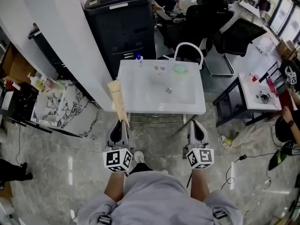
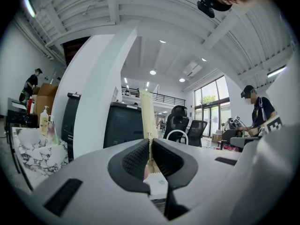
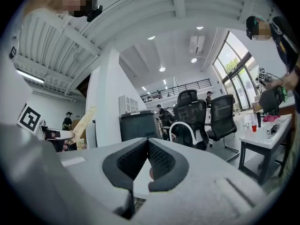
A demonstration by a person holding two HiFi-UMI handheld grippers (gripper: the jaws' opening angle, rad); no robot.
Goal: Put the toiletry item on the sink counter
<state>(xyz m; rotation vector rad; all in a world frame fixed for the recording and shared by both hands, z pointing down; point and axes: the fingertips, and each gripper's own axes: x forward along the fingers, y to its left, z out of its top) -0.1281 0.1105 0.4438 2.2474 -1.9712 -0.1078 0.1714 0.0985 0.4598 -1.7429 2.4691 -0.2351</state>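
Observation:
A long beige toiletry tube [image 1: 117, 100] stands almost upright in my left gripper [image 1: 123, 125], which is shut on its lower end. The tube is at the front left corner of the white sink counter [image 1: 136, 108], just outside its edge. In the left gripper view the tube [image 2: 146, 114] rises from between the closed pads. My right gripper [image 1: 196, 126] hangs in front of the sink's front right corner, shut with nothing in it. The right gripper view shows its jaws [image 3: 147, 149] meeting and the tube [image 3: 84, 121] off to the left.
At the back rim of the sink are a blue bottle [image 1: 138, 57], small cups [image 1: 159, 68], a green dish [image 1: 180, 69] and a white arched faucet [image 1: 189, 48]. A black printer [image 1: 121, 20] stands behind, a marble shelf [image 1: 65, 107] left, chairs [image 1: 220, 27] and a white table [image 1: 255, 95] right.

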